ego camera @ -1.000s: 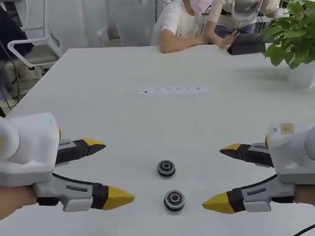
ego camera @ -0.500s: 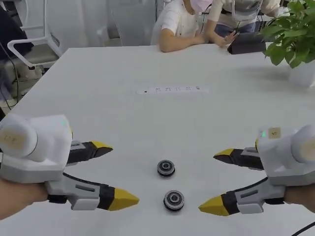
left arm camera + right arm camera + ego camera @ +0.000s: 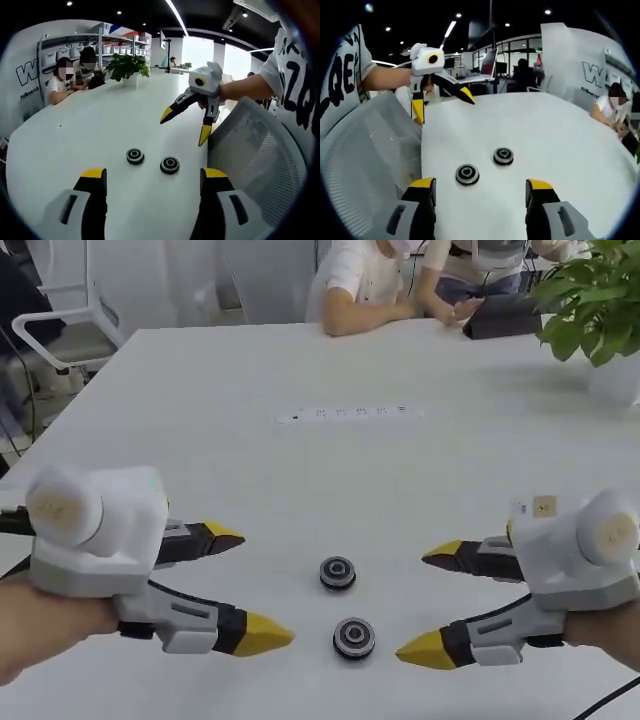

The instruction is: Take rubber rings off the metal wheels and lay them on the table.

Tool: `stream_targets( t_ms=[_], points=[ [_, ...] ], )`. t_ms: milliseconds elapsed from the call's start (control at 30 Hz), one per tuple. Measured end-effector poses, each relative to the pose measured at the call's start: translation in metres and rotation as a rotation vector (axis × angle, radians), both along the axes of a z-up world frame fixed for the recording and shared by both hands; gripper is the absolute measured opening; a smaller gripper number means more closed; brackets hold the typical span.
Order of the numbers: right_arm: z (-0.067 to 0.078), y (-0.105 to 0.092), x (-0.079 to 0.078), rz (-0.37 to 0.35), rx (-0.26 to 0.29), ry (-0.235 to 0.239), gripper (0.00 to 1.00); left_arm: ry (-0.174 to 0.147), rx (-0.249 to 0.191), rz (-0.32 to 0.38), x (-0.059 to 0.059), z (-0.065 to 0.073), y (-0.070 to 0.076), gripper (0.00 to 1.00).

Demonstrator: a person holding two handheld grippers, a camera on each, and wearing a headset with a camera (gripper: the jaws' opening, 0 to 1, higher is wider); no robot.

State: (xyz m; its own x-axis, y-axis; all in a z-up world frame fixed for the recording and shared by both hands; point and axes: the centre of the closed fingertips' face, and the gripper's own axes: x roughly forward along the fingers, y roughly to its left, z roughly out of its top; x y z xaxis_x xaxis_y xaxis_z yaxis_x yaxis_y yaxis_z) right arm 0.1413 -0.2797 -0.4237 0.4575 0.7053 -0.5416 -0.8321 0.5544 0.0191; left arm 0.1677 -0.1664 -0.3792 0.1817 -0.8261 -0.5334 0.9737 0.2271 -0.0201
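Two small metal wheels with black rubber rings lie flat on the white table point(image 3: 300, 480): a far wheel point(image 3: 338, 574) and a near wheel point(image 3: 354, 637). My left gripper point(image 3: 250, 587) hovers open just left of them, with nothing between its yellow-tipped jaws. My right gripper point(image 3: 425, 602) hovers open just to their right, also with nothing in it. In the left gripper view, both wheels point(image 3: 135, 156) point(image 3: 170, 165) lie ahead of the left gripper point(image 3: 153, 175), with the right gripper point(image 3: 184, 129) beyond. The right gripper view has the wheels point(image 3: 467, 174) point(image 3: 503, 156) ahead of the right gripper point(image 3: 480, 185).
A white power strip point(image 3: 350, 418) lies mid-table. A potted plant point(image 3: 595, 300) stands at the far right. People point(image 3: 370, 290) sit at the far end by a dark device point(image 3: 505, 315). A mesh chair back point(image 3: 255, 165) is behind the near table edge.
Both grippers have drifted inward toward the wheels and stay open. The head camera has shifted a little. The wheels have not moved.
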Motion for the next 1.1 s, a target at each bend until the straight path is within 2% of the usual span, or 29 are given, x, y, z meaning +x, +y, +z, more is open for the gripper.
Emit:
stream_targets(
  t_ms=[500, 633, 900, 1100],
  points=[
    [-0.007, 0.001, 0.002, 0.017, -0.009, 0.009, 0.68, 0.006, 0.016, -0.036, 0.000, -0.008, -0.011, 0.71],
    [-0.005, 0.005, 0.003, 0.022, 0.011, 0.008, 0.66, 0.009, 0.010, -0.041, 0.000, -0.007, -0.015, 0.69],
    [-0.009, 0.010, 0.005, 0.052, -0.005, 0.004, 0.64, 0.015, 0.018, -0.058, 0.000, -0.012, -0.021, 0.67],
    [-0.015, 0.014, 0.001, 0.073, -0.017, 0.015, 0.60, 0.023, 0.038, -0.086, -0.006, -0.021, -0.024, 0.61]
  ],
)
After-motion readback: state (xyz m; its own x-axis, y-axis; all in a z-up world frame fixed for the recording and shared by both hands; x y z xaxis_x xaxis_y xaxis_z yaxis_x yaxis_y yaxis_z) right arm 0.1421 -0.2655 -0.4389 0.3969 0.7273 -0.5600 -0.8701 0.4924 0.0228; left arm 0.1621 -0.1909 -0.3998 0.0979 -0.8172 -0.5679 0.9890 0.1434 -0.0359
